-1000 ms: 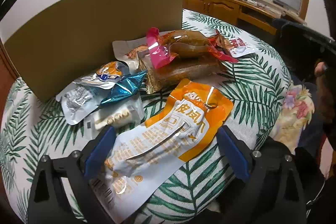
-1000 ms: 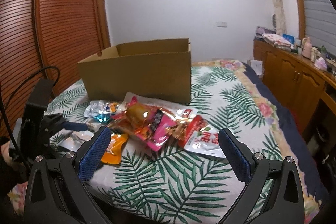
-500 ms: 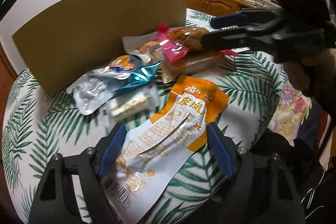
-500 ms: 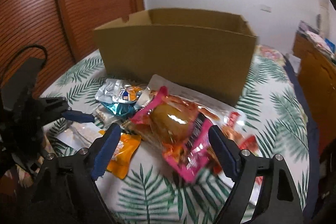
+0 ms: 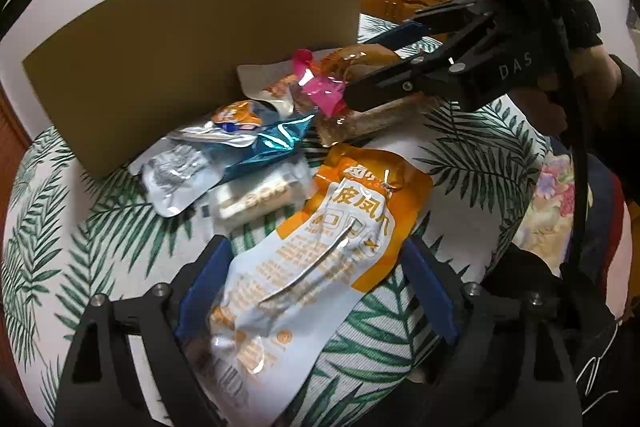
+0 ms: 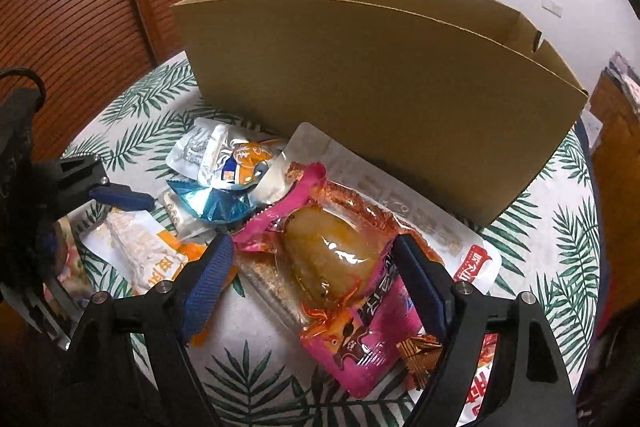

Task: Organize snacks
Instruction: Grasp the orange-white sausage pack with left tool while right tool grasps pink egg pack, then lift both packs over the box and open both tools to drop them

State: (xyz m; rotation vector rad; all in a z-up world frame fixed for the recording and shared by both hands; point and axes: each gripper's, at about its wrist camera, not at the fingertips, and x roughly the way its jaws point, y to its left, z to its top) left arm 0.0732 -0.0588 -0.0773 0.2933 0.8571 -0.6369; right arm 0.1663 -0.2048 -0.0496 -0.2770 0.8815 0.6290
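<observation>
left wrist view, my left gripper (image 5: 316,291) spread and just widening around the orange pouch (image 5: 320,251) in front of the cardboard box (image 5: 192,55), my right gripper (image 6: 316,275) spread astride the pink pack (image 6: 344,279) beside that box

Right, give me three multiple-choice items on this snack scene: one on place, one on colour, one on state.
1. The box stands:
A. behind the snacks
B. on top of them
C. on the floor

2. The packet between the left tongs is:
A. green
B. orange and white
C. black

3. The pink packet is:
A. in the box
B. lifted clear
C. lying between the open right tongs

Key: A, it rises beyond the pile; B, both colours show; C, it rests on the pile with gaps to the pads.
</observation>
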